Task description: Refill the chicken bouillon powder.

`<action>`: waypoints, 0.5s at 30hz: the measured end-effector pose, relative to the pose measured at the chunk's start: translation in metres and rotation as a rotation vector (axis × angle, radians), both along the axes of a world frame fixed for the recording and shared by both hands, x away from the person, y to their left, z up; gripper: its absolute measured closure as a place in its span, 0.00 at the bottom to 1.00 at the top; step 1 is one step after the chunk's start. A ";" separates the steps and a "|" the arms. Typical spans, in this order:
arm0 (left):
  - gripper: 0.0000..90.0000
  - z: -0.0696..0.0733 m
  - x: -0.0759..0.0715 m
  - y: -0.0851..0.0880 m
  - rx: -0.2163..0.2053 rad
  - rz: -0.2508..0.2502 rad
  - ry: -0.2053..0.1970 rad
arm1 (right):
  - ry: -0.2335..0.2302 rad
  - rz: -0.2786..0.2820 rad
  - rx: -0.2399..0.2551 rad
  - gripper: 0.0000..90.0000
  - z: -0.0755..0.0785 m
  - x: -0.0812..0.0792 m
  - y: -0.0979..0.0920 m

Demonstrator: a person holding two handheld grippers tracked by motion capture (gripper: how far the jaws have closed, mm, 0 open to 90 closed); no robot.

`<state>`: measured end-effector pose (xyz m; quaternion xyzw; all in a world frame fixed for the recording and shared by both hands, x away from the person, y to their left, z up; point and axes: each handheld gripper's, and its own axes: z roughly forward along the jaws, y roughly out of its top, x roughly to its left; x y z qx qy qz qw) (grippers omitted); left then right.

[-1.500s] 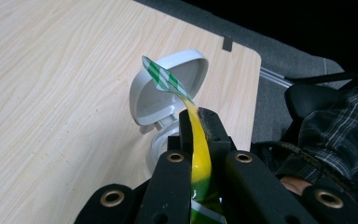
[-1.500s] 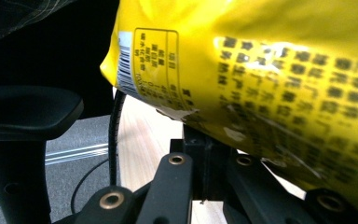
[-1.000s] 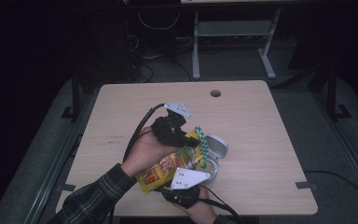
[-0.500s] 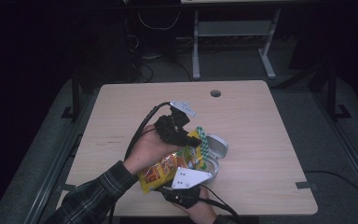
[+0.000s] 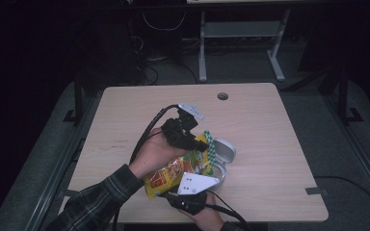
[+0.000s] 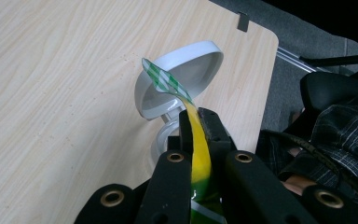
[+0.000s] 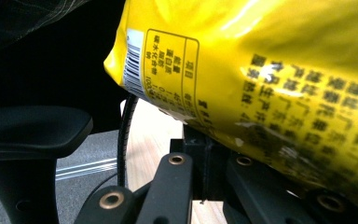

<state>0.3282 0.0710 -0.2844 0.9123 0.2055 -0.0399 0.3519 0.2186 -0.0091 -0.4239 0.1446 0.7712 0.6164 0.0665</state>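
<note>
While both hand-held grippers keep hold of it, the bag [image 5: 173, 173] hangs tilted just above the tin [image 5: 221, 159], near the front edge of the table [image 5: 270, 120].

Bag: yellow snack packet, glossy, printed panel and barcode facing the right gripper view; green-checked top strip [image 6: 165, 81] uppermost, directly over the tin.

Left hand-held gripper [image 5: 192, 142]: jaws closed tight on the bag's top seam, the yellow film [image 6: 198, 158] pinched flat between them. Judged purpose: to fix the sealed end so it can be pulled open over the tin.

Right hand-held gripper [image 5: 192, 192]: on the near side of the tin, jaws drawn together under the bag's lower body [image 7: 270, 70]; the pads are hidden behind the film, but it appears clamped on the bag. Judged purpose: to bear the weight and give counter-pull.

Tin: white, round, lid [image 6: 186, 74] hinged up and open, standing on the table below the bag's top. Judged purpose: to receive the contents.

Change against the earlier frames: none of note. Bag, tin and both hands sit as they did a second ago.
</note>
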 end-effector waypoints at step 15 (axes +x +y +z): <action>1.00 0.000 0.005 -0.003 0.022 0.015 0.014 | 0.006 0.011 0.013 1.00 0.001 0.004 0.000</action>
